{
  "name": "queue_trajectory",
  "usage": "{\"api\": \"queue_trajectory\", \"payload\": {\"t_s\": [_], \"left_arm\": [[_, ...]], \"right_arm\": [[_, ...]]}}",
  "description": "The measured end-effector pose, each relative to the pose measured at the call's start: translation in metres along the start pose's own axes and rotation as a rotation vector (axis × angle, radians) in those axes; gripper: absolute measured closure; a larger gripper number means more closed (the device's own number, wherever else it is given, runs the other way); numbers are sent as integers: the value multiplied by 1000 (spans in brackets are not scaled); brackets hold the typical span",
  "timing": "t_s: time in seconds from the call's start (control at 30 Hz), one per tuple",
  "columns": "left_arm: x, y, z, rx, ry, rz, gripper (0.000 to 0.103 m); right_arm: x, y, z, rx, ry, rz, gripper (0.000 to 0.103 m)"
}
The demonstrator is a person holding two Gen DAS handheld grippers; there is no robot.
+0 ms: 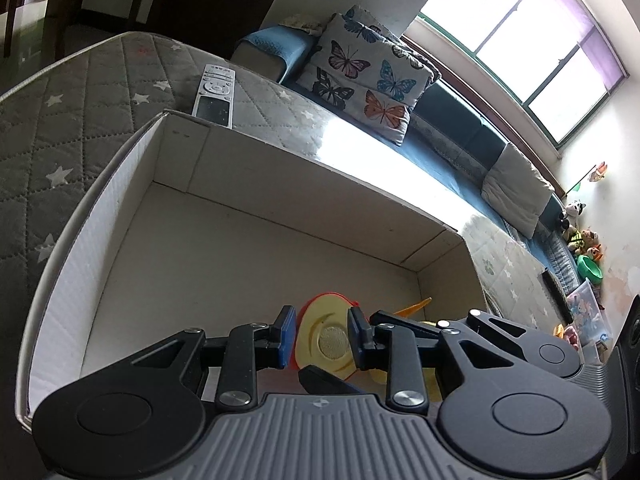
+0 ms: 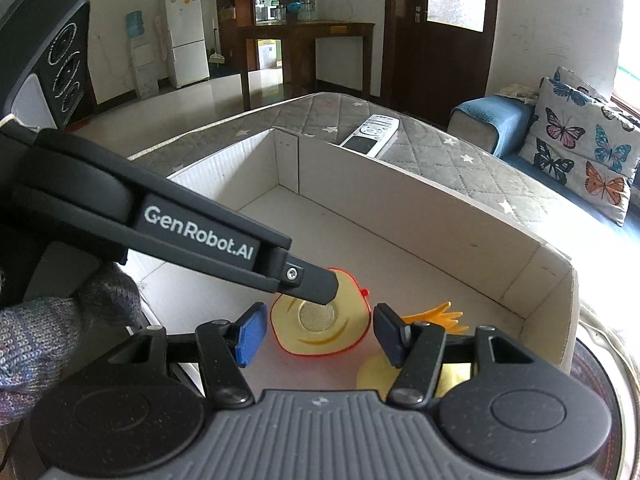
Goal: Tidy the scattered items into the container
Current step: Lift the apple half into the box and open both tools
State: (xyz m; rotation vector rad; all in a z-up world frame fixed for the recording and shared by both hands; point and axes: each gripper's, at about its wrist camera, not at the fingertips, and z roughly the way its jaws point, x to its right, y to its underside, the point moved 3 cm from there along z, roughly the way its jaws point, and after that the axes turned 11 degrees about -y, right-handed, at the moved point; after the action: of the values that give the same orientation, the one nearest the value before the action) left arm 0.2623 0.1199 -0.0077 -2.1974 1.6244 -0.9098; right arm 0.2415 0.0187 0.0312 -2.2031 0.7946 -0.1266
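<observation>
1. Two toys already lie in the cardboard box (image 2: 460, 216): the yellow disc toy (image 2: 320, 330) with its red rim sits on the box floor, and a second yellow toy with an orange claw-like part (image 2: 440, 314) rests just beside it.
2. Your left hand-held gripper (image 1: 322, 336) hangs spread over the disc toy, pinching nothing; the right wrist view shows one of its fingers reaching just above the disc.
3. Your right hand-held gripper (image 2: 318, 332) is spread too, with the disc toy showing between its blue pads (image 2: 252, 332), no contact visible.
4. One item is plainly left: the silver remote control (image 1: 214, 96) lies on the star-quilted table cover (image 1: 80, 120), just beyond the box's far wall.
5. By my judgement, you are mostly done, with the remote next.
</observation>
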Motion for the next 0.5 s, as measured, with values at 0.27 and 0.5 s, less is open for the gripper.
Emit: {"api": "queue_trajectory", "payload": {"t_s": [0.27, 0.5], "left_arm": [[5, 1, -16, 34, 3, 9, 72], [18, 13, -39, 68, 19, 34, 72]], "right_arm": [[-3, 2, -19, 47, 16, 7, 40], [-11, 10, -47, 107, 49, 11, 35]]}}
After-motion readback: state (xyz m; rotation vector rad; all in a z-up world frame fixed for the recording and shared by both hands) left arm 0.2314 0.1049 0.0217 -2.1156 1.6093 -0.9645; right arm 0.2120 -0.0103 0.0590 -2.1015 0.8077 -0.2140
